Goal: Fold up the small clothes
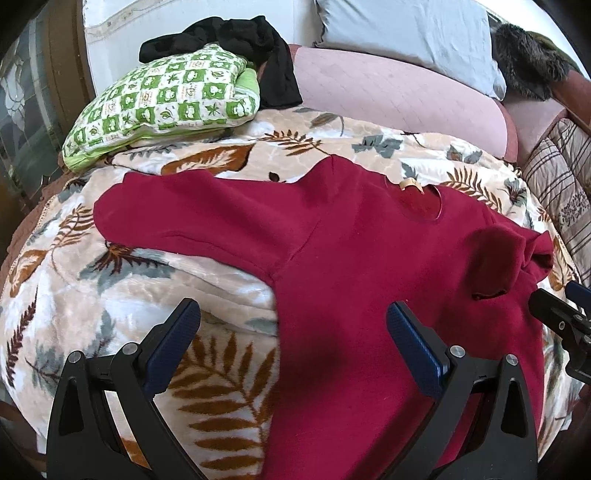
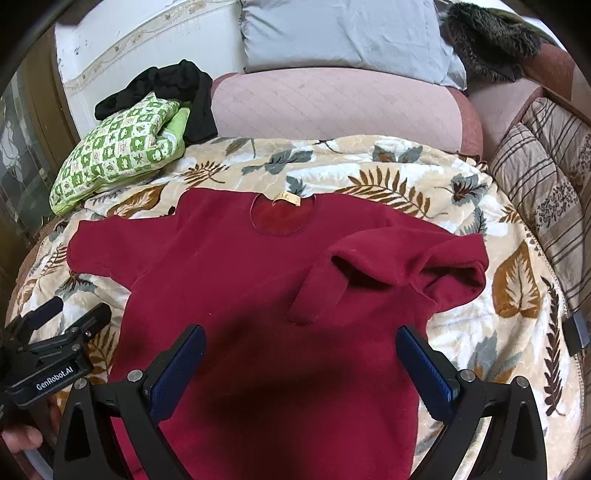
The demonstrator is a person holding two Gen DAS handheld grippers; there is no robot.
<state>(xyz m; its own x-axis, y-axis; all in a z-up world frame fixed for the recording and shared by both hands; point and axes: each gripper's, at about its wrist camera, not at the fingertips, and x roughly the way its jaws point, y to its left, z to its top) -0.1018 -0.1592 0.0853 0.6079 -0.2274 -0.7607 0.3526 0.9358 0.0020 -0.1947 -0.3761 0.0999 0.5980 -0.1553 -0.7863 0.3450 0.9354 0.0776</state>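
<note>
A dark red sweater (image 1: 351, 258) lies face up on a leaf-print blanket (image 1: 110, 295), collar away from me. Its left sleeve (image 1: 166, 218) is spread out flat. Its right sleeve (image 2: 369, 273) is folded in over the chest. My left gripper (image 1: 293, 317) is open and empty, above the sweater's lower left side. My right gripper (image 2: 301, 347) is open and empty, above the sweater's lower body (image 2: 280, 332). The left gripper also shows at the left edge of the right wrist view (image 2: 70, 314).
A green checked pillow (image 1: 162, 103) with a black garment (image 1: 255, 48) on it lies at the back left. A pink cushion (image 1: 388, 92) and a pale blue pillow (image 1: 406, 33) stand behind. A striped quilt (image 2: 543, 166) is at the right.
</note>
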